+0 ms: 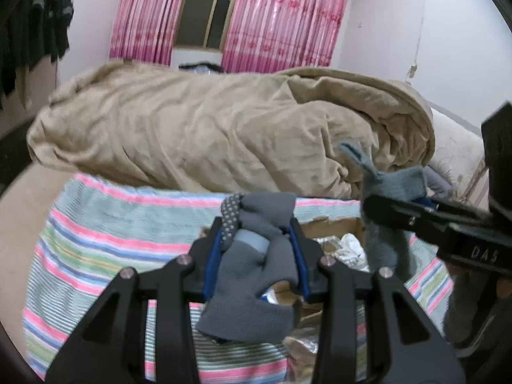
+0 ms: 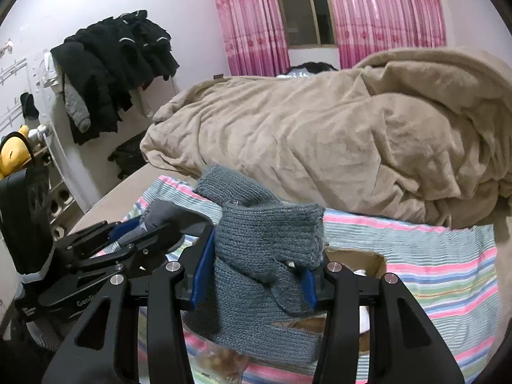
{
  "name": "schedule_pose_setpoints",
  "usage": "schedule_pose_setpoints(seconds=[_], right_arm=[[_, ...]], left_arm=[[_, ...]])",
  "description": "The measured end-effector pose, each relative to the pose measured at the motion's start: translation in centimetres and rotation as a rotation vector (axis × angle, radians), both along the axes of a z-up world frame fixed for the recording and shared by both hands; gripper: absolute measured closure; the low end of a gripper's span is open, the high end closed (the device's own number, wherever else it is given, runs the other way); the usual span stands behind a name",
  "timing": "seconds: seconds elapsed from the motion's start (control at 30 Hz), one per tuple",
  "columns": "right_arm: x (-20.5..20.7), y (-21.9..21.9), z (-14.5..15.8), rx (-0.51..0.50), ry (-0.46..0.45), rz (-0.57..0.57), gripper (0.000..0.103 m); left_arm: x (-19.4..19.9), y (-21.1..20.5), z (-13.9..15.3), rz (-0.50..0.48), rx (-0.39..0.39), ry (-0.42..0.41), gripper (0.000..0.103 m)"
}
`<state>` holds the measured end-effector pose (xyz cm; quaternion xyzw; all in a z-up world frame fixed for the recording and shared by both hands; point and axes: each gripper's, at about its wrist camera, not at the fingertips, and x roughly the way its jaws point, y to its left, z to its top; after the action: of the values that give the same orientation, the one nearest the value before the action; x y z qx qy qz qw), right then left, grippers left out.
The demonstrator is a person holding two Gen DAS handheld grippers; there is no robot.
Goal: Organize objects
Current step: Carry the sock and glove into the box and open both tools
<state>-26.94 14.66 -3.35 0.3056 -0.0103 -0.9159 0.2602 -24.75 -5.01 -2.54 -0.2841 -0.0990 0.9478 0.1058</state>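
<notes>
My left gripper [image 1: 257, 240] is shut on a smooth dark grey glove [image 1: 252, 275] with a dotted cuff and holds it above the striped cloth [image 1: 105, 240]. My right gripper [image 2: 256, 256] is shut on a grey-blue knitted glove [image 2: 262, 256] and holds it above a cardboard box [image 2: 361, 260]. The right gripper also shows at the right of the left wrist view [image 1: 384, 206] with the knitted glove [image 1: 390, 211] hanging from it. The left gripper shows at the left of the right wrist view [image 2: 160, 220], close beside the right one.
A cardboard box [image 1: 332, 224] with white items lies on the striped cloth below both grippers. A bunched tan blanket [image 1: 208, 131] fills the bed behind. Pink curtains [image 2: 384, 9] hang at the window. Dark clothes [image 2: 105, 70] hang on a rack at left.
</notes>
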Motion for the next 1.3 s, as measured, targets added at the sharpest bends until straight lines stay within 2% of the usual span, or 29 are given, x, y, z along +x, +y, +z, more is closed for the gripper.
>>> schedule_pose_setpoints(seconds=[0.2,0.33,0.47,0.53,0.6,0.73,0.8,0.87,0.97,1.3], right_arm=[[-2.0,-1.1,-2.6,0.021,-0.056,0.008,0.054],[-3.2,-1.3,-4.0,0.001,-0.098,0.009,0.054],[-4.4,-1.5,-5.7,-0.014,-0.154,0.013,0.054],[-4.8,-1.5,-6.4,-0.022,-0.173,0.011,0.053],[-5.0,-1.7,-6.9,-0.029,-0.189,0.013,0.053],[-5.0,-2.0,-7.4,-0.04,-0.199,0.023,0.051],[-4.9,-2.0,-7.4,-0.037,-0.188,0.022,0.048],[-4.8,-1.9,-7.4,-0.048,-0.183,0.03,0.036],[-4.2,-1.5,-7.0,-0.06,-0.162,0.032,0.023],[-0.8,-0.7,-5.3,-0.012,-0.101,0.039,0.023]], left_arm=[[-2.2,0.1,-2.1,0.006,0.047,-0.07,0.064],[-3.0,0.5,-3.4,-0.009,0.065,-0.123,0.062],[-4.4,0.3,-5.4,0.011,0.073,-0.213,0.059],[-4.7,0.1,-6.0,0.021,0.077,-0.231,0.058],[-4.5,-0.1,-6.0,0.024,0.078,-0.227,0.049],[-3.6,-0.5,-5.5,-0.001,0.095,-0.209,0.044],[-2.9,-0.8,-5.1,-0.002,0.102,-0.198,0.029],[-2.1,-1.3,-4.8,0.018,0.097,-0.184,0.024],[-1.2,-2.1,-4.4,0.025,0.093,-0.17,0.024],[2.8,-4.0,-3.2,0.058,0.041,-0.095,0.024]])
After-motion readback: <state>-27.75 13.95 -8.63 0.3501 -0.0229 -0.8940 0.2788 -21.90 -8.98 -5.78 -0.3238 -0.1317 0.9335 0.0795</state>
